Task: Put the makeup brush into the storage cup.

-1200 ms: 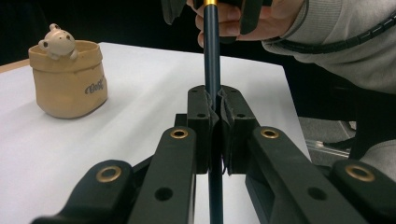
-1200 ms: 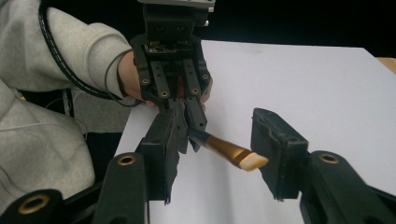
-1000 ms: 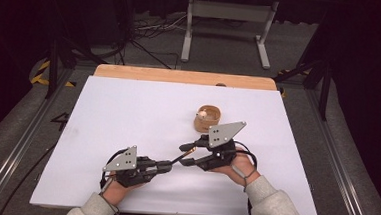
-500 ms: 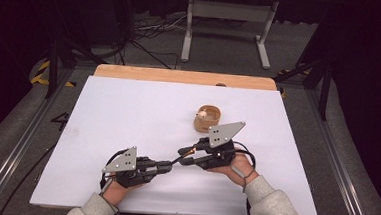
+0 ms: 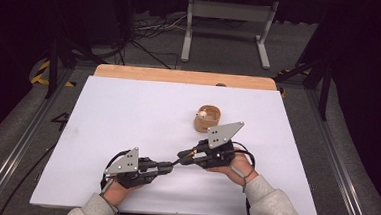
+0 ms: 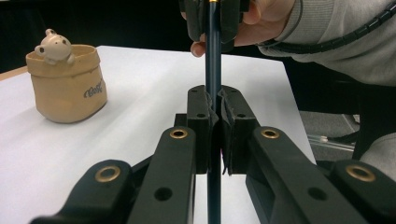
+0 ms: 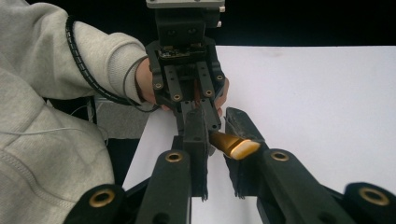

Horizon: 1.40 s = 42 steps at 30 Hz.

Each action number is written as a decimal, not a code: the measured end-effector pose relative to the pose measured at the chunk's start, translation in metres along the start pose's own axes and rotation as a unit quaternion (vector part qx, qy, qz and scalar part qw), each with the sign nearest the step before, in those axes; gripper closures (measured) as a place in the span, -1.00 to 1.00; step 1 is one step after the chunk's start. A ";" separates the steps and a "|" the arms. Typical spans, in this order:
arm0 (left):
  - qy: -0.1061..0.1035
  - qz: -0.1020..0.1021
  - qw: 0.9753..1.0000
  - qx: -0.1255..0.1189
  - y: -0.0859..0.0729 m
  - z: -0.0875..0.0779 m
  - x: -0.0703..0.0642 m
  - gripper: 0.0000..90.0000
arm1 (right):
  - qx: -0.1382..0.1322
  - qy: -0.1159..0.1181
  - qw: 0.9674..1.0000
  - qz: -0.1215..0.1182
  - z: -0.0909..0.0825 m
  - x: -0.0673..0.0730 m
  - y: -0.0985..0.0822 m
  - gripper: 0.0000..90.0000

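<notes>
A thin dark pen (image 6: 213, 56) with a gold end (image 7: 231, 144) spans the gap between my two grippers near the table's front. My left gripper (image 5: 167, 166) is shut on the dark shaft, pads pressed against it (image 6: 214, 100). My right gripper (image 5: 184, 154) faces it from the right. Its jaws have just been closing, with the gold end between them, and now pinch that end (image 7: 217, 128). A tan pouch-like cup (image 5: 207, 118) with a small cream figure on its rim stands just beyond the right gripper.
The white table top (image 5: 128, 113) stretches wide to the left and back, with a wooden strip (image 5: 180, 76) along its far edge. A metal stand (image 5: 229, 19) and cables are on the dark floor behind. Grey sleeves come in from the bottom.
The right gripper's jaws have narrowed onto the pen's gold end. Both hands and the cup have kept their places.
</notes>
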State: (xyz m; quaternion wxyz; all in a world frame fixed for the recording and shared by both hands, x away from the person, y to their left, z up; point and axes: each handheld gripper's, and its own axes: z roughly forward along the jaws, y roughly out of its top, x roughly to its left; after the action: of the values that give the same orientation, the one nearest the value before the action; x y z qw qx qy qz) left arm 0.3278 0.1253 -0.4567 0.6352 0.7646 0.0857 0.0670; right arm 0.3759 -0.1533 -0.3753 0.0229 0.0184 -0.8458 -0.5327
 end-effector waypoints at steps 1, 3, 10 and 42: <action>0.000 0.000 1.000 0.000 0.000 0.000 0.000 0.85 | 0.002 0.004 1.000 0.003 0.000 -0.001 0.000 0.79; 0.001 0.001 1.000 0.003 0.000 0.000 0.000 0.85 | 0.004 0.009 1.000 0.007 0.000 -0.001 0.000 0.82; 0.000 -0.004 1.000 -0.001 0.000 0.000 0.000 0.83 | 0.010 0.017 1.000 0.014 0.000 -0.002 0.003 0.85; 0.069 -0.073 0.994 -0.031 0.015 -0.012 0.012 -0.94 | 0.039 -0.080 0.996 -0.001 -0.031 0.001 0.040 0.85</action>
State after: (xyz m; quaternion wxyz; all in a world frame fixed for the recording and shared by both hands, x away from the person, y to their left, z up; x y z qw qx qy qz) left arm 0.3375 0.1371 -0.4402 0.6544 0.7299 0.1825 0.0755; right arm 0.3764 -0.1644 -0.3261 -0.0463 -0.0223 -0.8651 -0.4990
